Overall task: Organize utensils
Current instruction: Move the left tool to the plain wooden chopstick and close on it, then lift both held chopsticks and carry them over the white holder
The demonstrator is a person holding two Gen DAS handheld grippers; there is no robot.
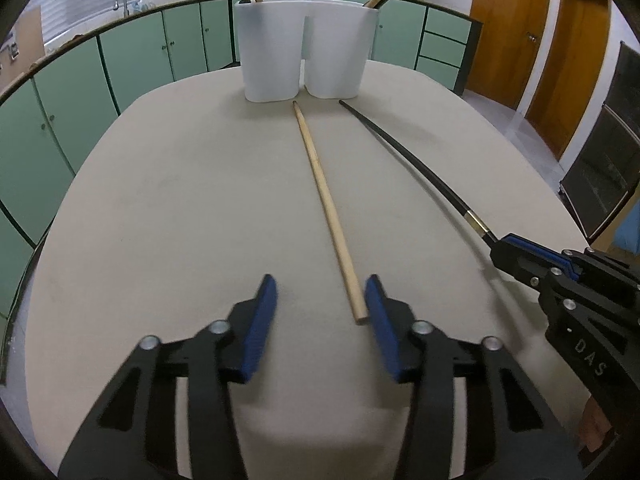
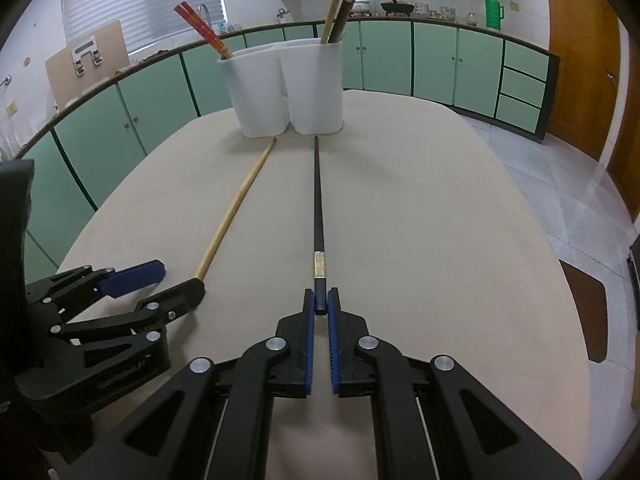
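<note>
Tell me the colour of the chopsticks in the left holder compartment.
Red chopsticks with yellowish markings, clearest in the right wrist view.

holder (image 2: 280, 92): 1 | table chopsticks: 2 | red chopsticks (image 2: 202, 30): 2

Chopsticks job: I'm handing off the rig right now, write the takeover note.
Right tongs: shut on the thick end of the black chopstick, which lies on the table.
Left tongs: open, straddling the near end of the wooden chopstick; pads not pressing yet.
Holder: far end of the table, red pair in its left cup, mixed sticks in the right.
Done: those sticks in.
Left: close on the wooden one, lift both, drop them in the holder.
</note>
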